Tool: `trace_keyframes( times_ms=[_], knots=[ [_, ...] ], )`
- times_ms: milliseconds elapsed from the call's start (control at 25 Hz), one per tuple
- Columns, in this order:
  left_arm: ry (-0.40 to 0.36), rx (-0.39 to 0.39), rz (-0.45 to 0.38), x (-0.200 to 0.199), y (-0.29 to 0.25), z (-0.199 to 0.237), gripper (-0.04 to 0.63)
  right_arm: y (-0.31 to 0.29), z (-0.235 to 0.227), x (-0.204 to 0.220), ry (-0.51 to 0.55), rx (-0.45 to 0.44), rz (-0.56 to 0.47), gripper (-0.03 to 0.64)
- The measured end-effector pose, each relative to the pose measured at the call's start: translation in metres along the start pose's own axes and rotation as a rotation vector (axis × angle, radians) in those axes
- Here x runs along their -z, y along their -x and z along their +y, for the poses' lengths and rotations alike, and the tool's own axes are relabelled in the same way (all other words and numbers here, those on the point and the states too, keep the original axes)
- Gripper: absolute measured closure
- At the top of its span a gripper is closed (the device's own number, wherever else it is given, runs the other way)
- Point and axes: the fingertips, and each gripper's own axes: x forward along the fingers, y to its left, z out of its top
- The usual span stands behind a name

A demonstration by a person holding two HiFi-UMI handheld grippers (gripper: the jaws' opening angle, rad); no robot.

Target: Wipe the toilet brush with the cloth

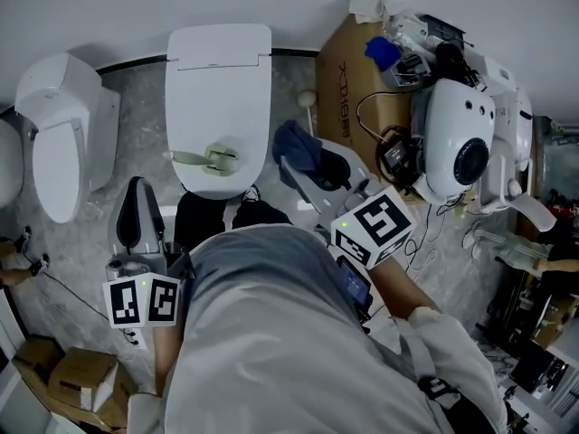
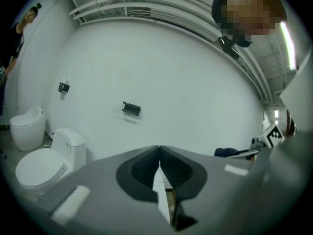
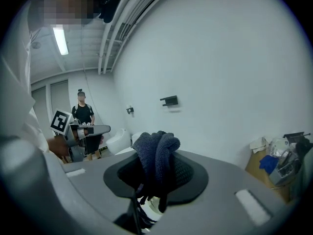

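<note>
Jaws of the left gripper [image 2: 159,151] are pressed together at the tips with nothing between them. It hangs low at the person's left side, well apart from the task's things.

Further right, a pale green, long-handled thing lies flat across the front of the closed lid of the middle toilet [image 1: 217,61]; I take it for the toilet brush [image 1: 210,159]. It looks like light, stiff plastic, smooth enough to slide on the lid or twist in a loose hold. The thin handle end that points left is probably the place to grip it. That would leave the bulkier head end free for wiping and keep the jaws off the part to be cleaned. With the left jaws closed, they would have to open before they could take it.

To the right of the toilet, the right gripper [image 3: 155,180] is clamped on the dark blue cloth [image 3: 156,155]. The cloth is soft, limp and bunched, and a thick fold stands up above the jaws. That free fold is what could wrap round the handle.

Only the head view shows the brush and how the two grippers stand to either side of it. The left gripper view looks past it at a bare wall and two other toilets [image 2: 41,166]. The right gripper view alone shows how deep the cloth sits in the jaws. It also shows a person [image 3: 82,115] standing far back by the wall.
</note>
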Motion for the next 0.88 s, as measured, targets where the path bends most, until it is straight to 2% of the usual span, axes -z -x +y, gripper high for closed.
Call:
trace_keyframes(
  times_ms=[560, 760, 880],
  knots=[
    [0.007, -0.017, -0.004, -0.002, 0.015, 0.004, 0.595, 0.018, -0.003, 0.015, 0.038, 0.085, 0.044, 0.514],
    [0.103, 0.004, 0.030, 0.011, 0.016, 0.005, 0.595, 0.021, 0.002, 0.018, 0.041, 0.061, 0.036, 0.514],
    [0.093, 0.003, 0.038, 0.012, 0.016, 0.005, 0.595, 0.020, 0.009, 0.016, 0.037, 0.046, 0.035, 0.514]
  ],
)
